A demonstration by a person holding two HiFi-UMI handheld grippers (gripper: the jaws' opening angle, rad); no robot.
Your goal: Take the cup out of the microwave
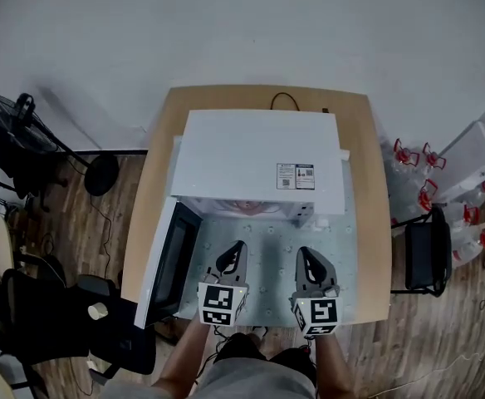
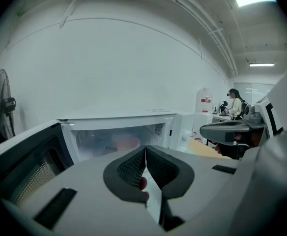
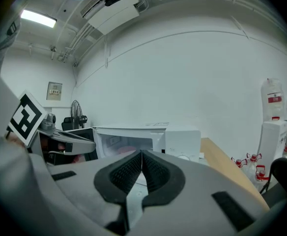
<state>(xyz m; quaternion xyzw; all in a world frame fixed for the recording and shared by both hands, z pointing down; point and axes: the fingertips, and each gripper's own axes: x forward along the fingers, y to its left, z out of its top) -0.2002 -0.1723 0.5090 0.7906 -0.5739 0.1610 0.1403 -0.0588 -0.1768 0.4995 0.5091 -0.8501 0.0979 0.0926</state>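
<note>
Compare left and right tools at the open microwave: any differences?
Left grey two-jaw tool sits beside the open dark-windowed microwave door; right grey two-jaw tool sits before the white microwave's control-panel end. The left's black-and-white marker cube and the right's show different patterns. Shared: both shut, empty, pointing at the cavity, short of the pinkish cup inside.

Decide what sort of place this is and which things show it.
Probably an office or lab workroom: white boxy microwave on a pale wooden table, black office chairs, black pedestal fan.

Both the left gripper (image 1: 239, 246) and right gripper (image 1: 302, 251) are grey, with black ribbed pads (image 2: 132, 169) and black-and-white marker cubes (image 1: 222, 303).
</note>
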